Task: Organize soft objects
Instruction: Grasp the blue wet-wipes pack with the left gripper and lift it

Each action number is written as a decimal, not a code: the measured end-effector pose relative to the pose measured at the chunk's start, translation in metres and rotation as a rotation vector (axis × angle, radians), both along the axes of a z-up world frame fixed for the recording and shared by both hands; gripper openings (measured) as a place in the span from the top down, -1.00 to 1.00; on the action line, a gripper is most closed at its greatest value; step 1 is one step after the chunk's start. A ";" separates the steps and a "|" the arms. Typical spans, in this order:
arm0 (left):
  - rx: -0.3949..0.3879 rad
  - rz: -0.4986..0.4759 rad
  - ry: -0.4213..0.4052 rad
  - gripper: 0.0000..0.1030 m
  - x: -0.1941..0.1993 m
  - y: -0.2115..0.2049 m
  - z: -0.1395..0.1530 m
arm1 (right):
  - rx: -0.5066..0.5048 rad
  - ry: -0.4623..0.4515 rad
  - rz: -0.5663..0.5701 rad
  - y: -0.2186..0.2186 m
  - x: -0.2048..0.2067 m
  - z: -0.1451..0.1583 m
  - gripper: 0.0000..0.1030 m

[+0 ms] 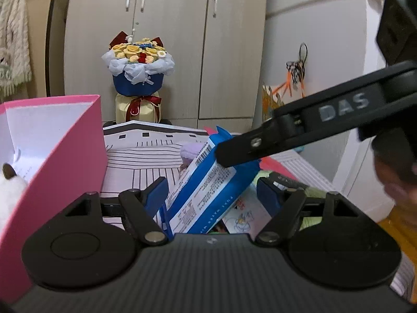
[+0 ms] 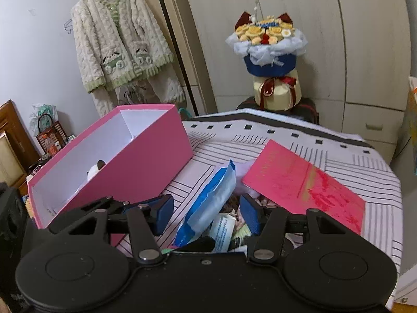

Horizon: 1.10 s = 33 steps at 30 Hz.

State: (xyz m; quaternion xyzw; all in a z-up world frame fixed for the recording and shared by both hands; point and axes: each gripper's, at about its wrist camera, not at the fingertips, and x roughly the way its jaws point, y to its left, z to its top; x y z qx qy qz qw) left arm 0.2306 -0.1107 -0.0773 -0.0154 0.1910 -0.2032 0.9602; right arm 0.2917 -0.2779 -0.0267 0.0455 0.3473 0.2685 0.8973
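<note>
- Nearest in the left wrist view is the left gripper (image 1: pixel 212 194), its jaws standing part open with the blue and white wipes pack (image 1: pixel 206 190) leaning between the blue pads; the pads do not visibly press on it, and I cannot tell whether either one touches it.
- The right gripper (image 2: pixel 206 212) also stands part open, the same wipes pack (image 2: pixel 211 203) rising tilted in the gap, nearer its left pad. Whether that pad touches the pack I cannot tell.
- In the left wrist view one black finger (image 1: pixel 242 151) of the right gripper reaches in from the right and lies across the pack's upper end.
- The pack stands on the bed (image 2: pixel 338 161), covered in a white spread with black lines, near its front edge, on a small heap of papers and soft items that I cannot make out.
- A pink box (image 2: pixel 146 156), open-topped and white inside, sits at the bed's left edge, just beside the pack. Inside it lies a white plush toy (image 2: pixel 95 170) with a dark ear.
- The flat pink lid (image 2: pixel 305 185) lies on the right side of the bed, its near corner next to the pack.
- Beyond the bed's far edge a bouquet (image 2: pixel 268 47) stands before the pale wardrobe (image 2: pixel 365 52).
- A fuzzy cream cardigan (image 2: pixel 120 41) hangs on the wall at the left.
</note>
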 end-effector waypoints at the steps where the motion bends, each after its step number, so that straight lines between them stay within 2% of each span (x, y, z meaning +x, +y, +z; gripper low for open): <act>1: -0.009 0.002 0.002 -0.37 0.001 0.000 -0.001 | -0.001 0.010 0.005 0.002 0.004 -0.002 -0.12; 5: -0.062 -0.031 0.038 -0.07 0.006 0.003 -0.003 | -0.009 0.037 0.016 0.011 0.015 -0.011 -0.03; 7: -0.084 -0.045 0.057 0.03 0.009 0.004 -0.003 | -0.018 0.035 0.006 0.012 0.019 -0.014 0.29; 11: -0.105 -0.061 0.073 0.05 0.010 0.005 -0.004 | -0.017 0.028 0.009 0.011 0.017 -0.013 0.54; 13: -0.121 -0.071 0.073 0.01 0.007 0.007 -0.004 | -0.014 0.010 0.004 0.010 0.012 -0.008 0.63; 16: -0.166 -0.074 0.101 -0.20 0.007 0.014 -0.003 | -0.007 -0.041 -0.011 0.006 -0.001 0.004 0.70; 21: -0.268 -0.111 0.164 -0.37 0.009 0.027 -0.002 | 0.021 -0.085 -0.041 -0.015 -0.017 0.021 0.74; 24: -0.302 -0.103 0.206 -0.58 0.013 0.028 -0.004 | 0.070 -0.055 -0.074 -0.032 -0.020 0.016 0.74; 30: -0.297 -0.051 0.227 -0.58 0.017 0.025 -0.005 | 0.192 0.044 -0.132 -0.065 -0.015 -0.007 0.72; 33: -0.300 -0.034 0.238 -0.65 0.019 0.025 -0.004 | 0.198 0.053 -0.142 -0.069 -0.016 -0.017 0.71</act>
